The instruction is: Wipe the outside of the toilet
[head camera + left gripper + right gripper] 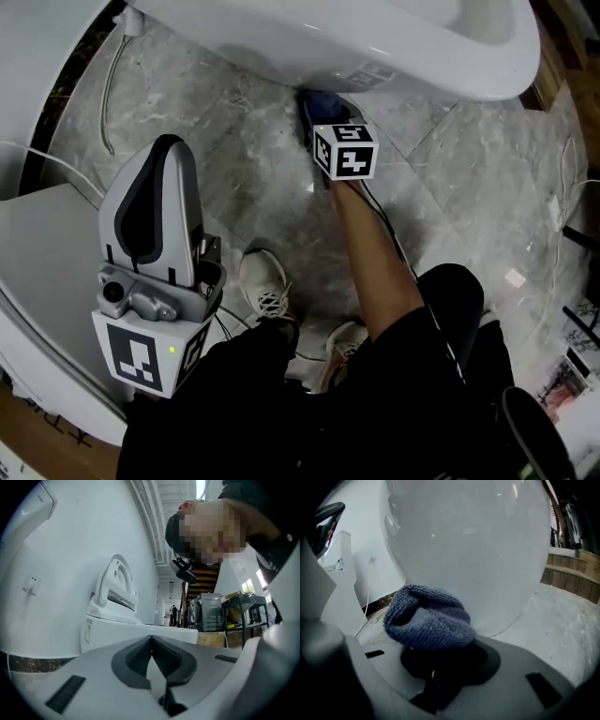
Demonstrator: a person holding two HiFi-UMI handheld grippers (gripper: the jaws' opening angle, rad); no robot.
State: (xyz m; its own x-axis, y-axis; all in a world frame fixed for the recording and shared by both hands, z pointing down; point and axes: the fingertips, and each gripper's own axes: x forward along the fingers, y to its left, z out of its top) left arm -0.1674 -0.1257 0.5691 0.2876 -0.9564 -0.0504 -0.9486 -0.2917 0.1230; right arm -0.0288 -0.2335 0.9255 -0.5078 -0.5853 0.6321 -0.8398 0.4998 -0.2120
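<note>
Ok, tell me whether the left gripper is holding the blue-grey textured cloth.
No, the left gripper has its ribbed dark pads pressed together with nothing between them.

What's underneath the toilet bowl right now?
The right gripper holds a blue cloth beneath the toilet bowl, over grey marble floor. The cloth's far side, facing the bowl, is hidden.

The toilet [464,550] is glossy white. The cloth [429,620] is blue-grey with a looped knit texture. The floor [234,141] is grey marble, mottled, with paler veins. The left gripper [151,641] is light grey with black ribbed pads [136,657]. Its cube [141,358] is white with black square markers. The right gripper [436,660] carries the same pattern on its own cube [345,150]. The shoes [267,281] are white with white laces. The clothing [281,403] is black.
</note>
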